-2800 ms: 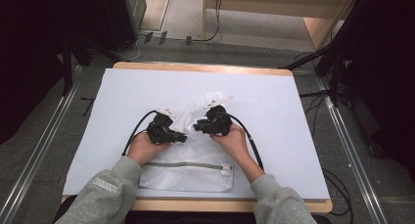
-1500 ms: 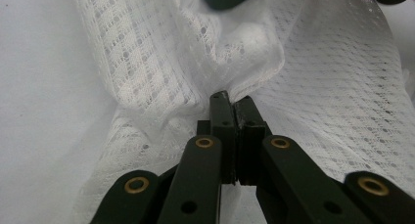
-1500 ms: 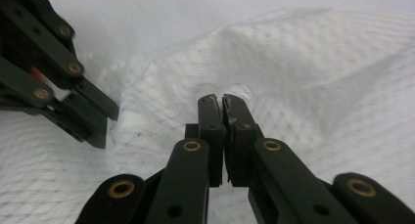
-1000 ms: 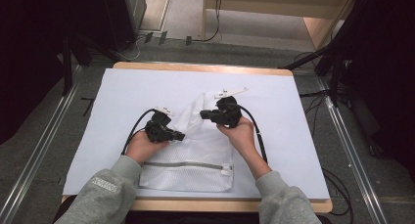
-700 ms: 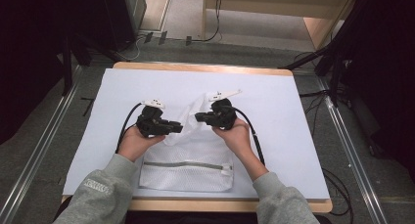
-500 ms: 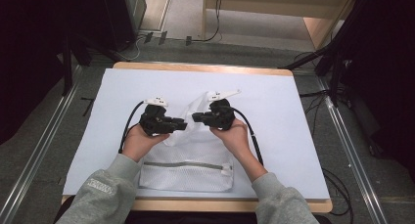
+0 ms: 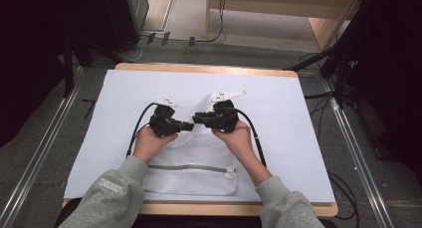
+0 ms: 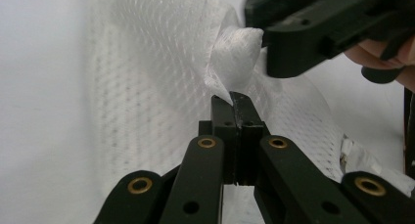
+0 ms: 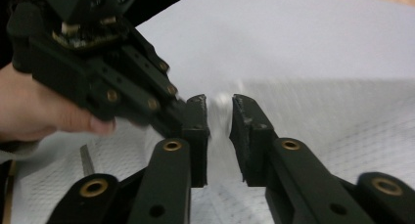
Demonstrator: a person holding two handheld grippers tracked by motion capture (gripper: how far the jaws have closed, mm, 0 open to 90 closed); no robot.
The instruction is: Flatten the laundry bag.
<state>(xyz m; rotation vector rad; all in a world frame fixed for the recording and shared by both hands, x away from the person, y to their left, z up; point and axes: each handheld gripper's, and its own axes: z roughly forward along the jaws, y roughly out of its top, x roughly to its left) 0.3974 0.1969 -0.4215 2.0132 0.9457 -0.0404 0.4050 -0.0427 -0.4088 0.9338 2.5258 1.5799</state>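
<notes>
High view: white mesh bag (image 7: 191,161) flat on a pale sheet (image 7: 293,118) over a wooden table (image 7: 209,68), near the front edge, grey zipper (image 7: 191,167) running across its lower part. Far end of the bag gathered up into a peak between both grippers. Left gripper (image 7: 189,126) and right gripper (image 7: 197,119) tip to tip over the bag's middle, each in a hand (image 7: 152,142), grey sleeves (image 7: 112,193) entering from below. Black cables (image 7: 139,123) looping back from both. Small white plates on top of the grippers, dark marks on them too small to read. Faint printing on the left sleeve, also unreadable.

Left gripper view: jaws pressed together, having just closed, a thin fold of mesh (image 8: 230,62) pinched at the tips of the left gripper (image 8: 234,98). Fold rising into a twisted bunch up to the right gripper (image 8: 266,40) at top right, touching it. Brass pins on the black linkage, no writing.

Right gripper view: right gripper (image 9: 219,116) with jaws slightly spread, having just been opening, a blurred strand of mesh (image 9: 220,111) standing in the gap; pads seemingly off it. Left gripper (image 9: 188,114) coming in from the upper left, its tips just beside the near jaw. Short stretch of zipper (image 9: 87,160) at lower left. No brand or label legible anywhere.
</notes>
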